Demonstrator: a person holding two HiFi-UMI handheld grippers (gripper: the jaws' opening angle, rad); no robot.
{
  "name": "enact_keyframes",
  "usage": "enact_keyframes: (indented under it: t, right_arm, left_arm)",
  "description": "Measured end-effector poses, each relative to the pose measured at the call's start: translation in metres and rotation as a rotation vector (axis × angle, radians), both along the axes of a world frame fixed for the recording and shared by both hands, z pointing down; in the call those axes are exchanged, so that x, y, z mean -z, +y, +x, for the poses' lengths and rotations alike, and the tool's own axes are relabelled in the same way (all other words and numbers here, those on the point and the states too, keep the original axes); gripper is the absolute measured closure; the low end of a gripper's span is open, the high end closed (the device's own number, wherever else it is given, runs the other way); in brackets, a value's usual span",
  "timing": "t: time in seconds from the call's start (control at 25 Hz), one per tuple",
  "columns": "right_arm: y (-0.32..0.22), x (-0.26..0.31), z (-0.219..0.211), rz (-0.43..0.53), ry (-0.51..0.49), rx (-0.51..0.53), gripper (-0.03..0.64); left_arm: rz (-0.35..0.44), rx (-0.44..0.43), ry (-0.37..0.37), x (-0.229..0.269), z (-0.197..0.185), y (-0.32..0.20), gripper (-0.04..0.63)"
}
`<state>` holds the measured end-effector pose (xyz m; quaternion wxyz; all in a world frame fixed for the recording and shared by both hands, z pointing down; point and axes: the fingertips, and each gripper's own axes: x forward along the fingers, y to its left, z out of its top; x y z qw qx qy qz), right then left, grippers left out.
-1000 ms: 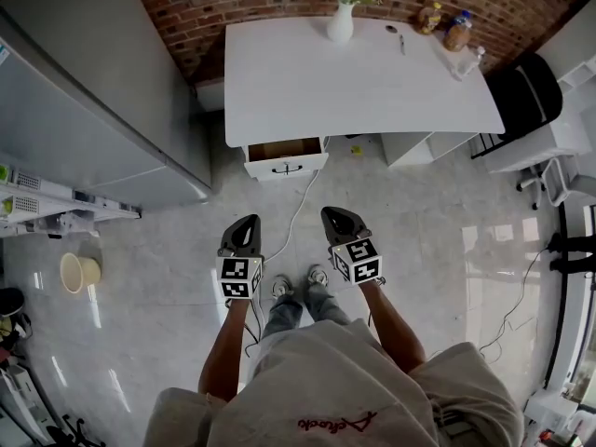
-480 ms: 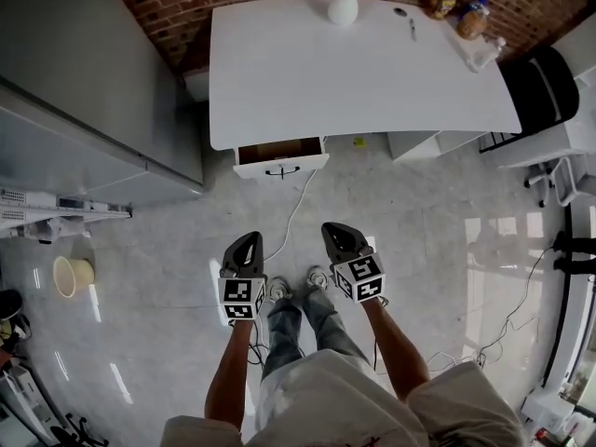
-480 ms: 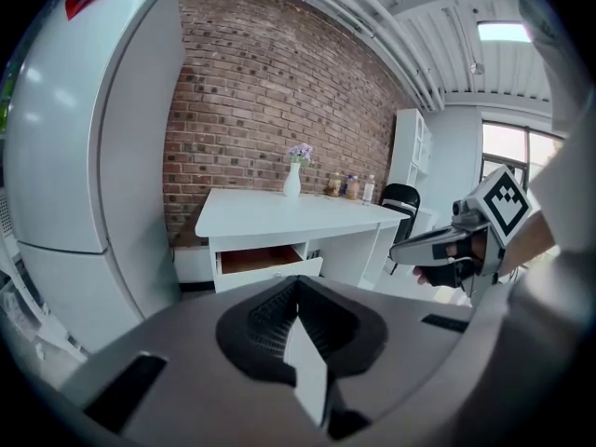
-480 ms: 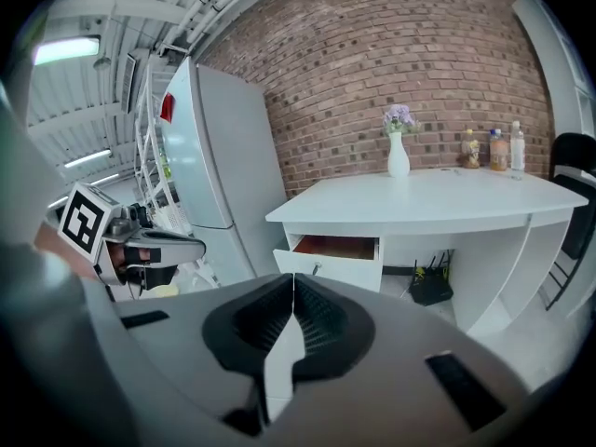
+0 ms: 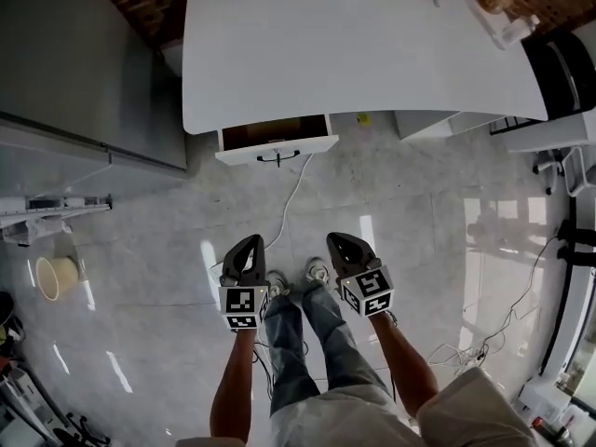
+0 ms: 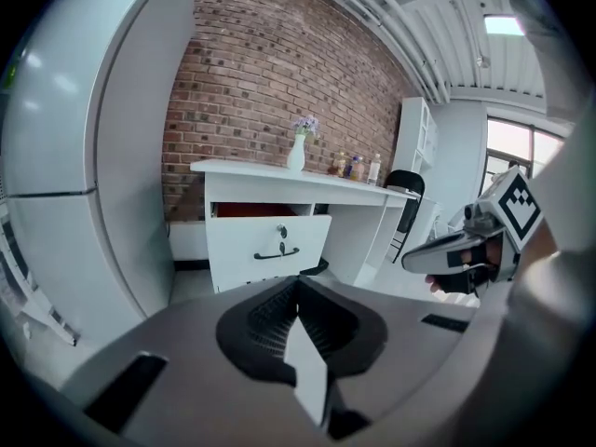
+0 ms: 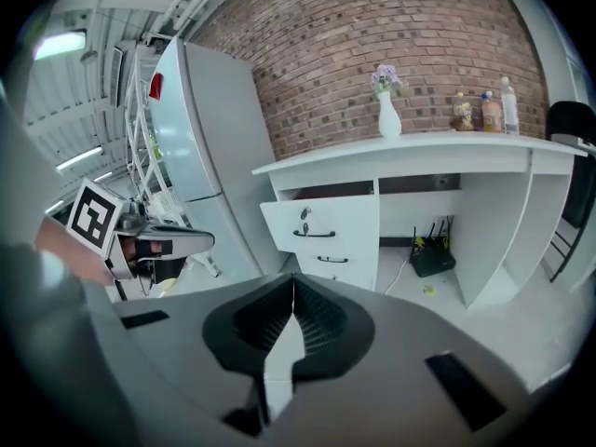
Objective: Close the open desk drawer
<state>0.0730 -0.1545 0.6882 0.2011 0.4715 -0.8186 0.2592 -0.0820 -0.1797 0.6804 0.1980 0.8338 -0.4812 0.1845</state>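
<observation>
Since the earlier frames the white desk (image 5: 354,54) had grown larger in the head view and its vase had slid almost off the top edge, while both grippers sat lower in the frame. Nearest to us, the left gripper (image 5: 250,245) and the right gripper (image 5: 339,242) hung side by side above our shoes (image 5: 277,284), pointing toward the desk. Each gripper view showed its jaws pressed together with nothing between them, the left gripper (image 6: 298,282) as much as the right gripper (image 7: 292,282). Beyond them a white cable (image 5: 293,198) ran across the grey tiled floor toward the desk. The open drawer (image 5: 277,145) stood pulled out at the desk's left end as the head view showed it, brown inside, with a dark handle (image 5: 277,157) on its white front, well apart from both grippers. A second drawer (image 7: 337,261) below it sat shut. Farther back, the white vase (image 7: 388,116) and some bottles (image 7: 484,110) stood on the desktop against the brick wall (image 7: 391,26).
</observation>
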Motion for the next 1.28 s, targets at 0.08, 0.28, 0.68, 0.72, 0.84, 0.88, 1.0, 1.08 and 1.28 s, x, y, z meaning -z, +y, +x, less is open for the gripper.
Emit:
enact_keyframes:
  t: [0.08, 0.28, 0.68, 0.72, 0.84, 0.88, 1.0, 1.08, 1.28]
  right_arm:
    - [0.002, -0.020, 0.001, -0.015, 0.006, 0.001, 0.598]
    - [0.002, -0.050, 0.002, -0.033, 0.014, 0.000, 0.598]
    - [-0.021, -0.061, -0.008, 0.005, -0.023, 0.003, 0.592]
    - [-0.024, -0.062, -0.009, 0.010, -0.033, 0.006, 0.579]
    - [-0.032, -0.064, -0.011, 0.012, -0.048, 0.010, 0.507]
    - [-0.034, -0.067, -0.011, 0.010, -0.040, 0.010, 0.505]
    - [-0.043, -0.076, -0.011, 0.004, -0.012, 0.011, 0.505]
    - [-0.054, -0.082, -0.014, 0.004, 0.000, 0.021, 0.505]
    - [-0.093, -0.094, -0.017, 0.015, 0.019, 0.040, 0.505]
  left_arm:
    - [-0.002, -0.006, -0.004, -0.019, -0.001, -0.003, 0.583]
    - [-0.003, -0.007, 0.002, -0.050, -0.001, -0.010, 0.583]
    - [-0.002, -0.006, 0.014, -0.069, -0.003, -0.029, 0.578]
    - [-0.001, -0.007, 0.014, -0.070, -0.003, -0.031, 0.572]
    - [-0.005, -0.015, 0.011, -0.075, 0.000, -0.036, 0.527]
    - [-0.008, -0.016, 0.006, -0.077, 0.001, -0.037, 0.518]
    - [-0.009, -0.006, -0.001, -0.084, 0.002, -0.047, 0.518]
    - [-0.003, -0.001, -0.005, -0.087, 0.002, -0.061, 0.518]
    - [0.012, -0.032, -0.044, -0.095, 0.010, -0.102, 0.518]
